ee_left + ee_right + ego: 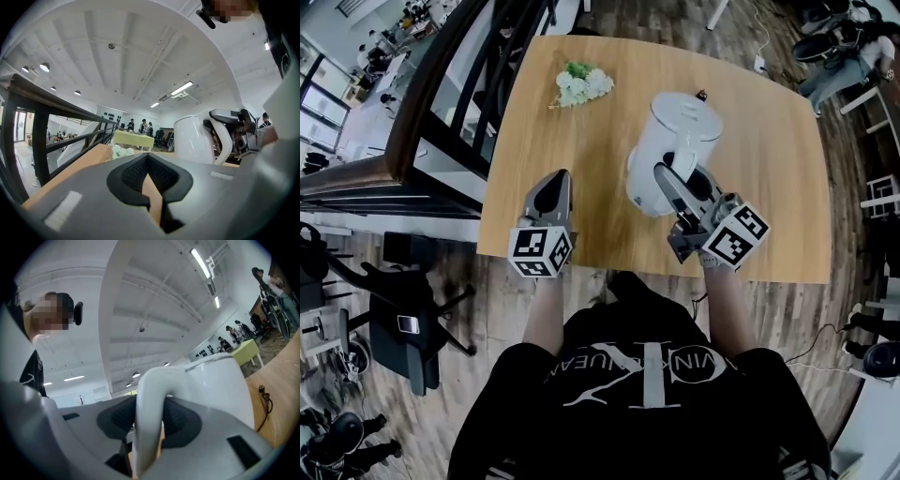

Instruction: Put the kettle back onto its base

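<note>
- Right claw (pixel 682 185): clamped across the handle (pixel 149 394) of the white kettle (pixel 677 131), one pad on each side.
- Left claw (pixel 557 184): pads all but together, nothing between them. Over the bench (pixel 769 187), to the kettle's left and clear of it.
- Kettle: mid-bench, directly ahead of the right claw, the nearer one. Long axis roughly upright, handle turned back toward the operator.
- Base: visible in no view, possibly hidden beneath the kettle. Resting or lifted: not determinable.
- Locate the base first, then lower with the axis kept vertical.
</note>
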